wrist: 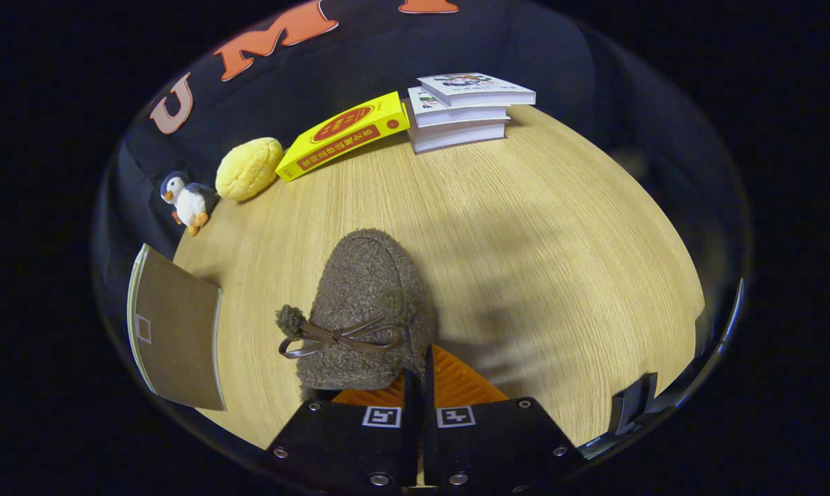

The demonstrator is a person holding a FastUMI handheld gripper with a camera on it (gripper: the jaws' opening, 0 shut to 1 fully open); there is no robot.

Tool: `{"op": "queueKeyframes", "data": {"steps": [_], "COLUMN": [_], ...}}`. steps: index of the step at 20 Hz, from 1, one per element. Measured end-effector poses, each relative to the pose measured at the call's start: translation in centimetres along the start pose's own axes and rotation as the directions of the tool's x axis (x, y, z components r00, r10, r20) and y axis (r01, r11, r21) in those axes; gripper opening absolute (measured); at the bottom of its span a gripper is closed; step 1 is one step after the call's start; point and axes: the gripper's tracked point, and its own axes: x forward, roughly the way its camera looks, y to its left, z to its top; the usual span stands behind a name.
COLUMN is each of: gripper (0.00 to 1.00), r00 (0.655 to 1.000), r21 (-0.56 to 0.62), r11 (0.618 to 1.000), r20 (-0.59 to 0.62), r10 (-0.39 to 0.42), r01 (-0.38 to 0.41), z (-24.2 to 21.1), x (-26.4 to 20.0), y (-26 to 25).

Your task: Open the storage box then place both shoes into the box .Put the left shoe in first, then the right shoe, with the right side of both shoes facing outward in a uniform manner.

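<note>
The tongs point(420, 375) are drawn together on the near end of a brown fuzzy shoe point(368, 303), with almost no gap between the two fingers. They seem to pinch the shoe's rim at the heel opening; the contact itself is partly hidden behind the fingers, but both appear to press on it. The shoe points away from the tongs, toe toward the far side, and sits over the wooden surface point(538, 227). Across its upper lies a thin brown bow point(332, 337) with a small pompom point(291, 320) at its left end. Whether the sole rests on the surface or hangs just above it, I cannot tell.

To the left of the shoe, near the edge of the surface, lies a flat brown panel with a pale rim point(177, 331), possibly part of the storage box. Farther off on the left stand a small penguin toy point(187, 198) and, just beside it, a yellow bun-shaped soft toy point(249, 167). A yellow book point(342, 134) lies beyond that, its right end propped against a stack of white books point(463, 110) at the far side.
</note>
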Motion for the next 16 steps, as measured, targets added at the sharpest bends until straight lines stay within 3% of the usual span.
{"op": "queueKeyframes", "data": {"steps": [6, 12, 16], "gripper": [0.04, 0.04, 0.05], "r00": [0.998, 0.982, 0.969], "r21": [-0.030, -0.047, -0.061], "r11": [0.998, 0.984, 0.969], "r20": [0.039, 0.062, 0.052], "r10": [0.054, 0.176, 0.241], "r01": [-0.053, -0.173, -0.238], "z": [2.1, 4.0, 3.3], "x": [-5.3, -9.9, -10.7], "y": [6.8, 16.6, 23.5]}}
